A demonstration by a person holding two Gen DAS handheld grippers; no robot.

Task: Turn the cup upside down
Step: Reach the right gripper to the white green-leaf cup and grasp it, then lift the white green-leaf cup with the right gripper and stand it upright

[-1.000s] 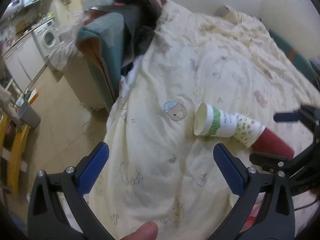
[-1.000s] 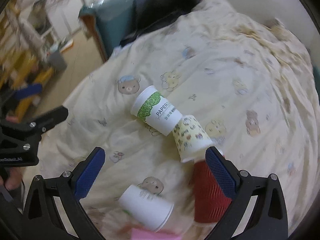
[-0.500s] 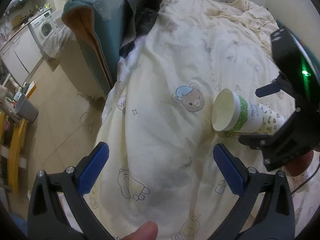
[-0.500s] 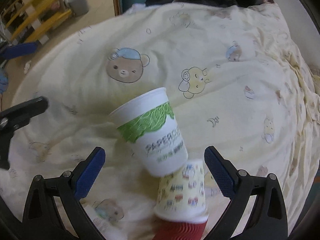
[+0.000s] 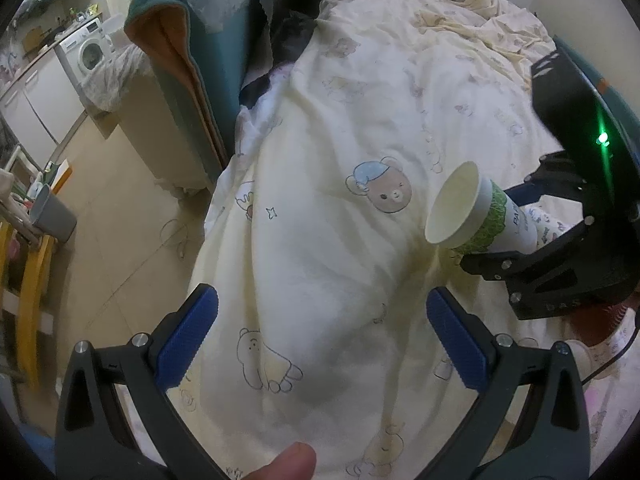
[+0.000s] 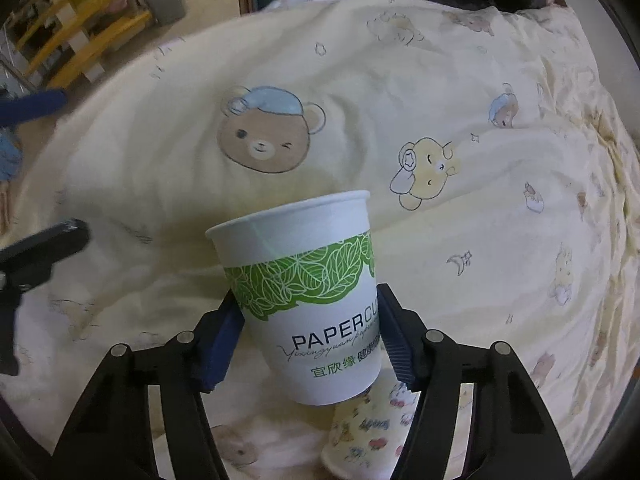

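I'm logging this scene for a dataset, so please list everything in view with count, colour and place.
paper cup: 1, white with green leaf band, between the right fingers
patterned cup: 1, cream with small prints, lying below the paper cup
red cup: 1, red ribbed, partly hidden behind the right gripper
quilt: 1, cream with bear prints, covering the bed
washing machine: 1, white, far left
bin: 1, grey, on the floor
left gripper: black with blue pads, open
right gripper: closed on the paper cup

Dim warm indoor light, soft shadows (fisheye warp, dark corners).
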